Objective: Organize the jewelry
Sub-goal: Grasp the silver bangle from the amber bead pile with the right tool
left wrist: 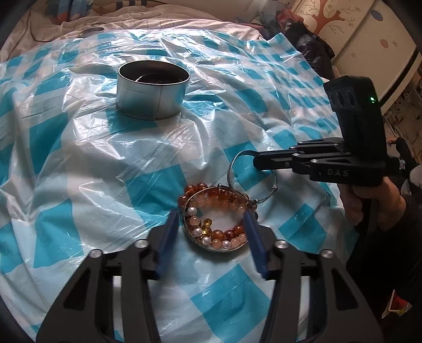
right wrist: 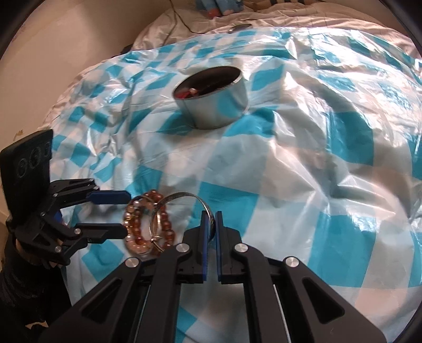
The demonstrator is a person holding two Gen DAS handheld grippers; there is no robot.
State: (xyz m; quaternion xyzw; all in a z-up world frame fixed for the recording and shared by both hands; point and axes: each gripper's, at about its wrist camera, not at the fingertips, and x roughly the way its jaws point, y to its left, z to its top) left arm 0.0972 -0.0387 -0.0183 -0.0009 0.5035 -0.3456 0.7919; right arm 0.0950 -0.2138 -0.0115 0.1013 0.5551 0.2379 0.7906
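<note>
A pile of amber and pearl bead bracelets [left wrist: 215,220] lies on the blue-and-white checked plastic sheet [left wrist: 92,163]. My left gripper [left wrist: 209,224] is open with a blue finger on each side of the pile. My right gripper [right wrist: 210,223] is shut on a silver bangle [right wrist: 184,201], which stands tilted and touches the bead pile [right wrist: 147,224]. In the left wrist view the right gripper [left wrist: 257,158] comes in from the right, holding the bangle [left wrist: 237,179]. A round metal tin [left wrist: 153,88] stands farther back; it holds something red and a pearl [right wrist: 191,91].
The sheet covers a soft, crumpled bed. A cable [right wrist: 179,21] and a dark flat object [right wrist: 238,27] lie beyond the sheet. Clothes [left wrist: 303,37] and a decorated cabinet [left wrist: 369,39] stand at the right.
</note>
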